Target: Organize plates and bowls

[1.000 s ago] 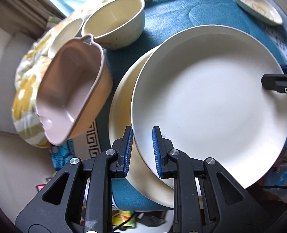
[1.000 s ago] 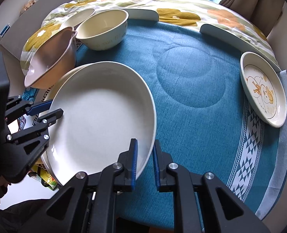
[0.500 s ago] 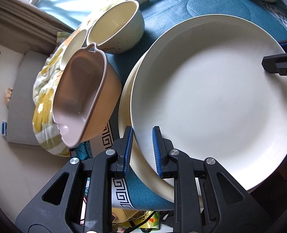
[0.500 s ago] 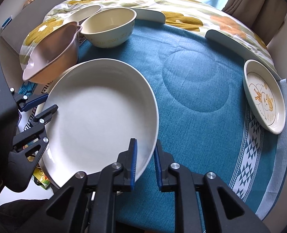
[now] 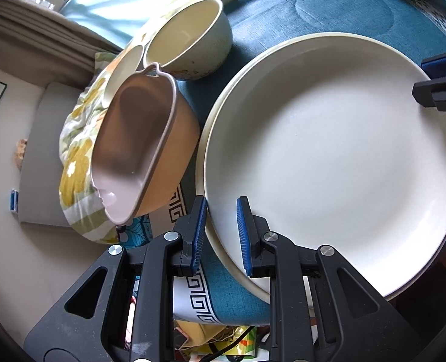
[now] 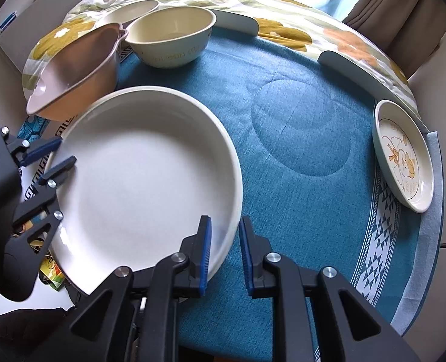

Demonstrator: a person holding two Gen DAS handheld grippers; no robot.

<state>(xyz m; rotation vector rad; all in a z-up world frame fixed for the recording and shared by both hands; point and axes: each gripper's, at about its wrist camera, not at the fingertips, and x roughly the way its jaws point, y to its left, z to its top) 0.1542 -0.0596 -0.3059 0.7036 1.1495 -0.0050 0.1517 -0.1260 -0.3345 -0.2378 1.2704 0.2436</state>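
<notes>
Both the left gripper point(image 5: 221, 235) and right gripper point(image 6: 225, 252) clamp opposite rims of the white plate point(image 5: 337, 163), centre frame: rigid, glazed, slippery, breakable.

- The right gripper point(image 6: 225, 252) straddles the near rim of a large white plate point(image 6: 144, 181), jaws nearly closed on it.
- The left gripper point(image 6: 52, 158) pinches the plate's opposite rim, far left.
- Beyond the plate: a tilted brown bowl point(image 6: 75, 69) and a cream bowl point(image 6: 171, 37).
- Well right, on the blue cloth point(image 6: 298, 114), a small illustrated plate point(image 6: 404, 157).
</notes>
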